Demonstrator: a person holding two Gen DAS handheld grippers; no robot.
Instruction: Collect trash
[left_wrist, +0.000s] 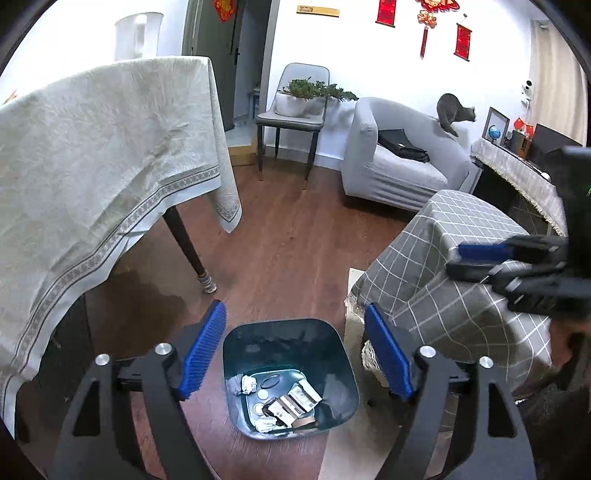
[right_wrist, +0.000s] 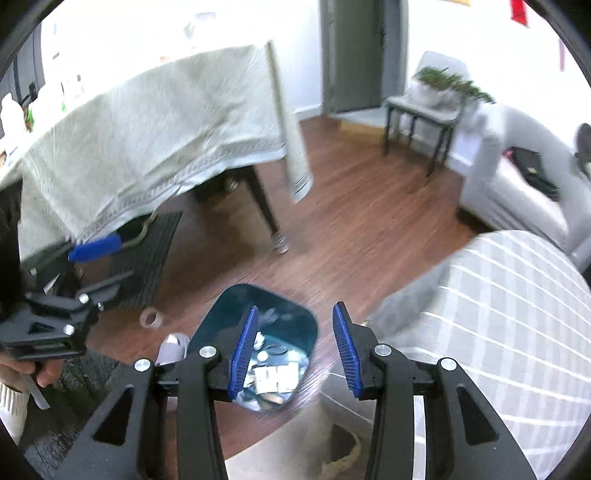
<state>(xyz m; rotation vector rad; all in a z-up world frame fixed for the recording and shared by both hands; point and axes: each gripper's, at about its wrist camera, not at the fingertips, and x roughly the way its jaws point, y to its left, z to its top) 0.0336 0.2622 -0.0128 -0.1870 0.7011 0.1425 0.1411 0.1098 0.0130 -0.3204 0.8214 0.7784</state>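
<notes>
Fingers (left_wrist: 205, 347) of the left gripper (left_wrist: 295, 350) spread wide and empty above the trash bin (left_wrist: 347, 369); the right gripper (right_wrist: 295, 354) hangs part-open, holding nothing.

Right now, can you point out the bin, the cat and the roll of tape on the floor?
Bin (left_wrist: 345, 354): left wrist view, bare inner wall on the right.
Cat (left_wrist: 448, 109): left wrist view, its body, on the sofa back.
Tape (right_wrist: 151, 318): right wrist view, the ring's rim, left of the bin.

Upright dark teal bin (left_wrist: 291, 376) on wood floor, crumpled paper scraps (left_wrist: 249, 384) inside.
</notes>
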